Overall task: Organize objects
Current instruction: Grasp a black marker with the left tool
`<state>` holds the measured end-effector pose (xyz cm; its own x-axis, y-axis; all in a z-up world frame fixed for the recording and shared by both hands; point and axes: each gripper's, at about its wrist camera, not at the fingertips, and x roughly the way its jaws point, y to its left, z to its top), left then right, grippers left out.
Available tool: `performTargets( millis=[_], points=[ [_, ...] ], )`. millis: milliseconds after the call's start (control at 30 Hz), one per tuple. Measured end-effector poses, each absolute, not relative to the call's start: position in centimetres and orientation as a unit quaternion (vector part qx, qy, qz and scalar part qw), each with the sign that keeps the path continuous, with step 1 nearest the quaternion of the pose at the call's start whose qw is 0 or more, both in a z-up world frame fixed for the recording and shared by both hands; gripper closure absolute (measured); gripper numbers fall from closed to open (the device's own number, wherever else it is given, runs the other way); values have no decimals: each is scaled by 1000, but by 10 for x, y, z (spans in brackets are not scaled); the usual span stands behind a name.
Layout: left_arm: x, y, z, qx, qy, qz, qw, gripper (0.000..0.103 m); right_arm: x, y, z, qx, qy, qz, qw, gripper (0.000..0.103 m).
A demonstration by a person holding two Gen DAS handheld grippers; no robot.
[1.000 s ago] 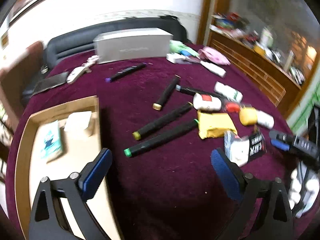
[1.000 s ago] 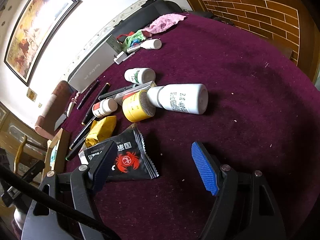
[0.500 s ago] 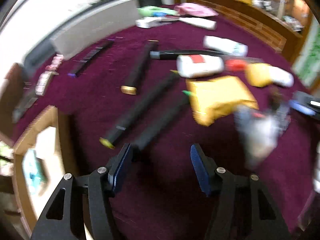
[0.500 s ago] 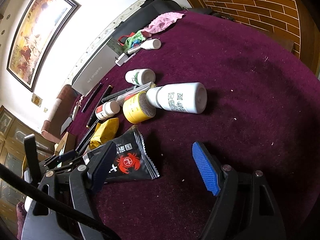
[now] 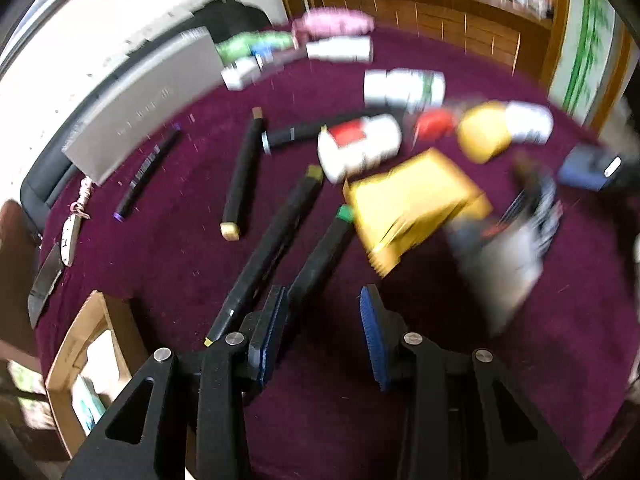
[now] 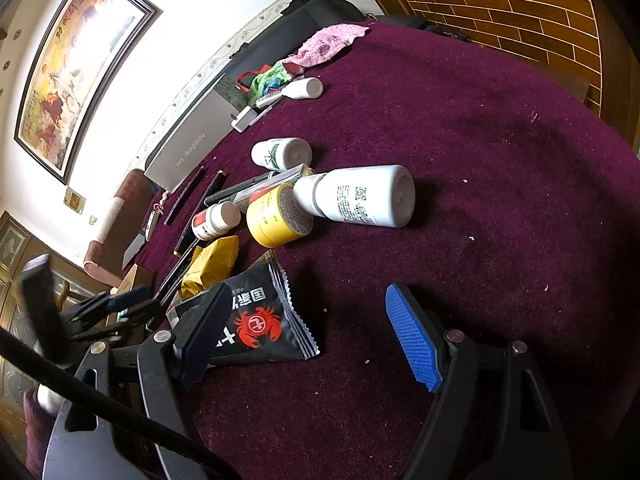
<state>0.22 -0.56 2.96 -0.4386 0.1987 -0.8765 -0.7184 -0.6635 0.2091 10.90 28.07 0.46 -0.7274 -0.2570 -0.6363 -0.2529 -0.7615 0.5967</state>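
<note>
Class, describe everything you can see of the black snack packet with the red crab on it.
The black snack packet lies flat on the maroon tablecloth, glossy like foil or plastic, with zigzag-cut sealed ends. It bears a red crab emblem and white characters. It looks sealed. The right gripper hangs over it, open, one finger covering its edge. The yellow packet lies close beside its far corner; contact cannot be told.

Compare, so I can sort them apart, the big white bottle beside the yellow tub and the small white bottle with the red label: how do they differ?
The big white bottle is clearly larger and wider than the small red-label bottle. The big bottle carries a white label with small print and a code square; the small bottle's label is red. The big bottle's neck touches the yellow tub on one side; the small bottle lies on the tub's other side. Both are white and lie on their sides on the maroon cloth.
</note>
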Motion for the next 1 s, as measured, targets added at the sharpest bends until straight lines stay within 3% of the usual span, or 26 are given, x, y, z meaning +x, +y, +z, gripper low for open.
performTargets(
  millis=[200, 300, 467, 667, 767, 800, 1000],
  points=[
    [-6, -9, 22, -469, 261, 791, 293, 73, 108, 281, 4, 368, -348, -862, 1, 23],
    [4, -12, 21, -501, 236, 766, 326, 91, 107, 279, 5, 369, -344, -863, 0, 23],
    [17, -3, 23, -499, 246, 769, 314, 90, 109, 282, 4, 366, -351, -862, 2, 23],
    [22, 4, 19, -447, 238, 822, 261, 73, 107, 279, 5, 369, -343, -864, -2, 23],
    [17, -5, 17, -462, 193, 824, 267, 81, 108, 279, 5, 370, -341, -864, -4, 23],
    [16, -10, 17, -473, 165, 820, 276, 91, 107, 279, 5, 370, -339, -865, -5, 23],
    [52, -46, 40, -448, 80, 843, 287, 91, 106, 275, 5, 375, -325, -868, -15, 23]
  ],
)
